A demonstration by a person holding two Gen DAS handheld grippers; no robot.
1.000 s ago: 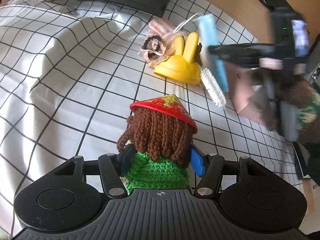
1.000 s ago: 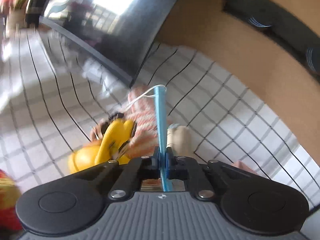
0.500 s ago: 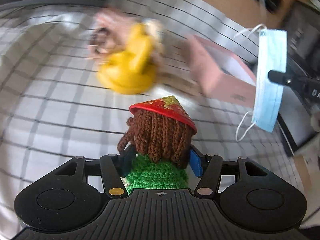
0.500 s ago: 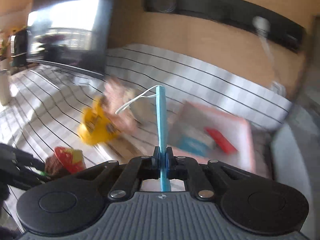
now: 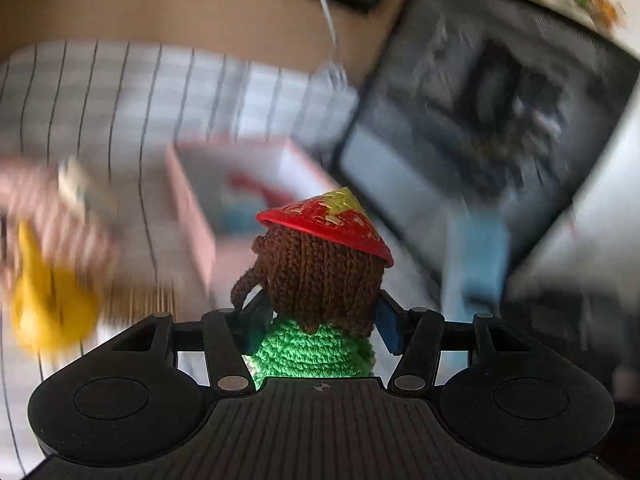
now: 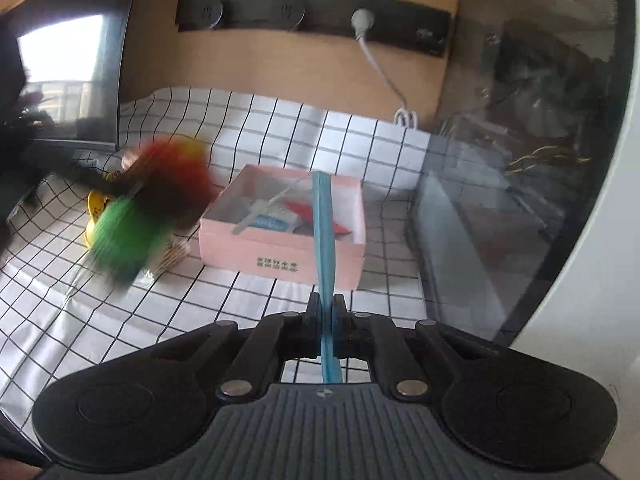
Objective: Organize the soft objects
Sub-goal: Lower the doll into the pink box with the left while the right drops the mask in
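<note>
My left gripper (image 5: 320,320) is shut on a crocheted doll (image 5: 320,276) with brown hair, a green body and a red cone hat, held in the air. The doll shows as a blur in the right wrist view (image 6: 148,208), left of the pink box (image 6: 280,252). My right gripper (image 6: 325,312) is shut on a light blue face mask (image 6: 323,216), held edge-on in front of the pink box. The box (image 5: 192,208) is open and holds a few items. The mask appears blurred in the left wrist view (image 5: 476,256).
A yellow soft toy (image 5: 44,312) and a pink striped item (image 5: 60,216) lie left of the box on the checked cloth (image 6: 100,320). A dark monitor (image 5: 500,120) stands to the right (image 6: 532,140). A power strip (image 6: 312,20) is on the wooden wall.
Both grippers have swung right toward the pink box, carrying the doll and the mask. The box now sits directly ahead of the right gripper. The yellow toy has slid to the left edge of view.
</note>
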